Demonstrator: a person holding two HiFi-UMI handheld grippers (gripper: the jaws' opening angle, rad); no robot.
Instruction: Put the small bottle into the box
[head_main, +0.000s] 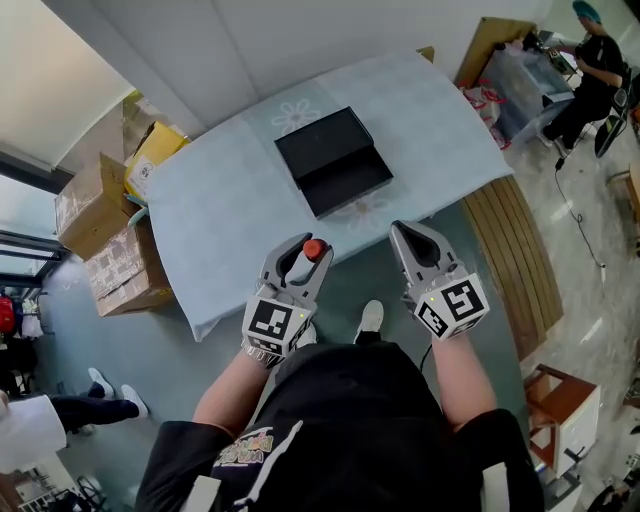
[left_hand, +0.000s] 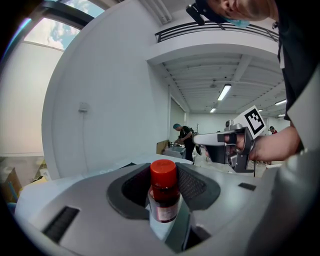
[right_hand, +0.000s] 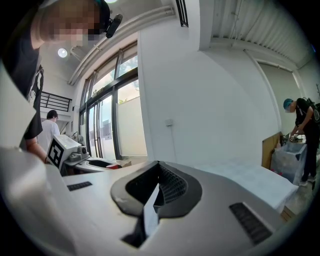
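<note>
A small bottle (left_hand: 163, 196) with a red cap (head_main: 314, 249) stands upright between the jaws of my left gripper (head_main: 303, 252), which is shut on it. The gripper is held near my body, off the table's near edge. An open black box (head_main: 333, 161) lies on the table's pale blue cloth (head_main: 220, 210), its lid part behind the tray part. My right gripper (head_main: 415, 236) hovers to the right of the left one, near the table's front edge, jaws shut with nothing between them (right_hand: 152, 200). In the left gripper view the right gripper (left_hand: 235, 142) shows at the right.
Cardboard boxes (head_main: 105, 215) are stacked left of the table. A wooden slatted panel (head_main: 515, 250) lies to its right. A person (head_main: 590, 80) works at a bin at the far right. My feet (head_main: 368, 320) stand on the grey floor below the table edge.
</note>
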